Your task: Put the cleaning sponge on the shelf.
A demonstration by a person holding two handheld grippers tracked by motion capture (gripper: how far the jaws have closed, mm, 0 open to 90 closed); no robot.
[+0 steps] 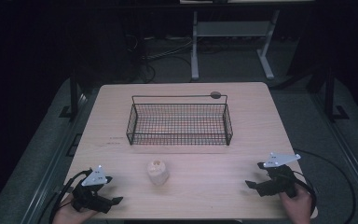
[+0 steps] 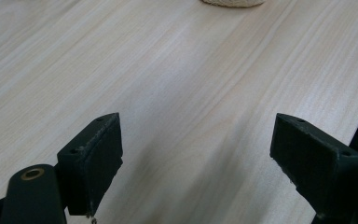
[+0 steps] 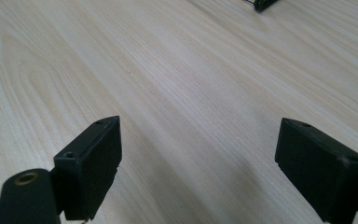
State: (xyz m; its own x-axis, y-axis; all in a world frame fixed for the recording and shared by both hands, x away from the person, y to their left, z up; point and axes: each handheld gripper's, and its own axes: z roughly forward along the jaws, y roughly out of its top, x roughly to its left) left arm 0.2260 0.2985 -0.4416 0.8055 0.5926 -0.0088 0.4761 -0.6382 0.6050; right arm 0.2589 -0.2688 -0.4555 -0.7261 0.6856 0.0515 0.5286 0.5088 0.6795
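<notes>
A lab or test room: a bare wooden desk stands on grey carpet in a dark space, with loose cables and a white metal frame behind.

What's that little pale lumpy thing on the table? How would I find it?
Start at the wooden table and find the black wire basket in its middle. Come toward the person's edge from the basket's front: the small cream object stands alone there. It is the one pale, rounded thing, between the two black grippers.
</notes>
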